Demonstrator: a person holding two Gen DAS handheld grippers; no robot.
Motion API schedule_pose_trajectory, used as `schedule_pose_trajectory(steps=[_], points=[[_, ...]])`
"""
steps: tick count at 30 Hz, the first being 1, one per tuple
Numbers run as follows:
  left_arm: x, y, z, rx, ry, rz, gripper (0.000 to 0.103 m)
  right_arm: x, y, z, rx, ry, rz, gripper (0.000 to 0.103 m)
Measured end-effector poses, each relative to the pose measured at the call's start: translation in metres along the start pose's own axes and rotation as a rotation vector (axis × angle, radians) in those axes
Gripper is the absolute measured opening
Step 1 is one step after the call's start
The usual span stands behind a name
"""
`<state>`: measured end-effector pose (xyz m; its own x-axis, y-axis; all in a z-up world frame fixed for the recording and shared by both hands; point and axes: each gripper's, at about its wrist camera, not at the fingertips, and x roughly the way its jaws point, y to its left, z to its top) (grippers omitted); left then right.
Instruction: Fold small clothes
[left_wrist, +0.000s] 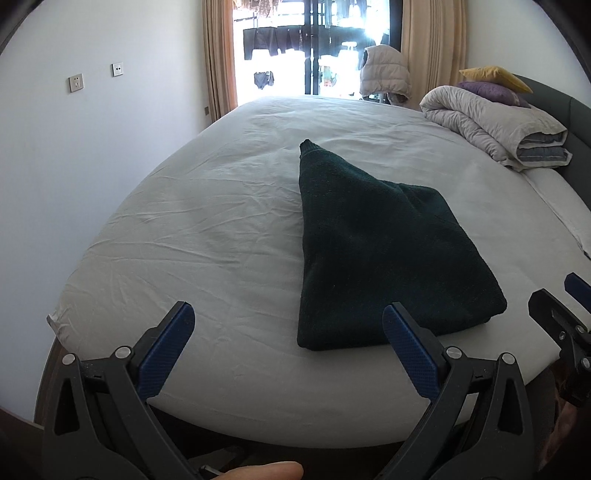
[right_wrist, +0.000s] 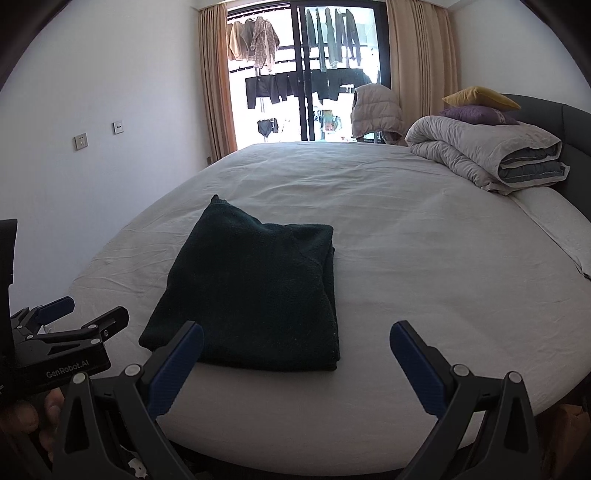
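Note:
A dark green fleece garment lies folded on the white bed sheet, one narrow sleeve end pointing away. It also shows in the right wrist view. My left gripper is open and empty, held just before the bed's near edge, its right finger overlapping the garment's near edge. My right gripper is open and empty, its left finger over the garment's near edge. The right gripper also shows at the right of the left wrist view, and the left gripper at the left of the right wrist view.
A rolled grey duvet with purple and yellow pillows sits at the bed's far right by the headboard. A padded jacket hangs before the balcony door. White wall with sockets on the left.

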<state>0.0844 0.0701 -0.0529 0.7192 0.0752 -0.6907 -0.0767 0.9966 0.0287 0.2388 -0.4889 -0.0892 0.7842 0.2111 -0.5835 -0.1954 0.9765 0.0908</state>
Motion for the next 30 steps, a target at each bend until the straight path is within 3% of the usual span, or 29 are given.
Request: schedule_pose_trajectory(steps=[30], points=[[0.022,-0.001,-0.005,-0.008,0.047,0.015,0.103,0.015,0.001,-0.008,0.016,0.051,0.021,0.103]])
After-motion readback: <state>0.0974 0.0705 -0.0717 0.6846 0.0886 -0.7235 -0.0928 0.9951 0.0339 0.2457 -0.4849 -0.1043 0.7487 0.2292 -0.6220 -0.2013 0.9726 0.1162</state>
